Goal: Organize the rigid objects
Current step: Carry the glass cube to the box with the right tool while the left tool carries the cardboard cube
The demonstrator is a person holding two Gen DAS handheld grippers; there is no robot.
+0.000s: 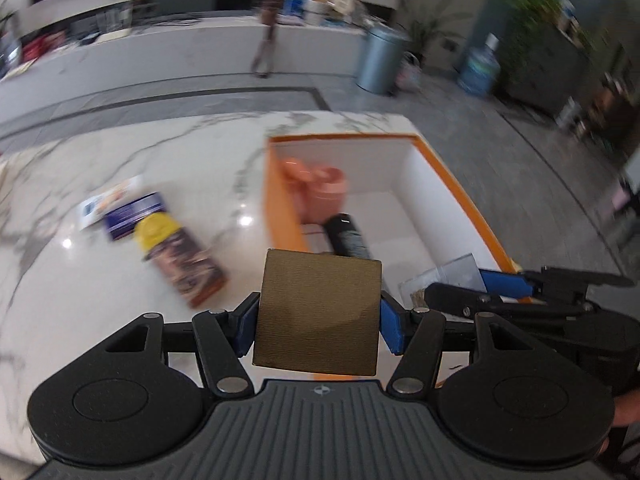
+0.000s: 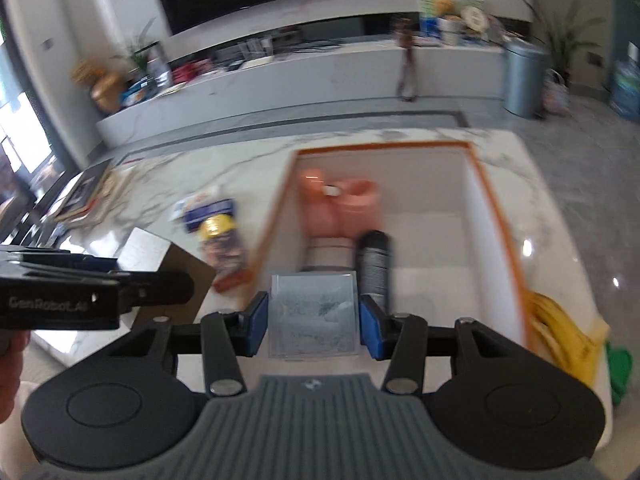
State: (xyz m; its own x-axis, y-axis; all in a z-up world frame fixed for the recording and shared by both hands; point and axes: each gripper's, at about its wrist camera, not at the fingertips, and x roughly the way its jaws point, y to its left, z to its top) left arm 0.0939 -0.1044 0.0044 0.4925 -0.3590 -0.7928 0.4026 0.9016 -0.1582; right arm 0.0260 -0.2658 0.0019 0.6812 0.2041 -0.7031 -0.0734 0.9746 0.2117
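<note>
The left claw [image 1: 318,326] is clenched on a flat bronze-brown square block [image 1: 318,314], its blue pads [image 1: 390,326] pressed against both side edges. The right claw [image 2: 313,318] grips a clear square case [image 2: 313,314] the same way, held just before the near end of the orange-rimmed white box [image 2: 476,208]. That box sits on the marble worktop [image 1: 160,152]. Inside it, against its left wall, lie pink tumblers [image 2: 340,200], with a black can [image 2: 374,268] just beside them toward the near end. Left of the box, out on the worktop, a yellow-capped canister [image 1: 180,258] lies on its side, touching a blue packet [image 1: 132,214]. Right of the box rests a bunch of bananas [image 2: 560,332].
</note>
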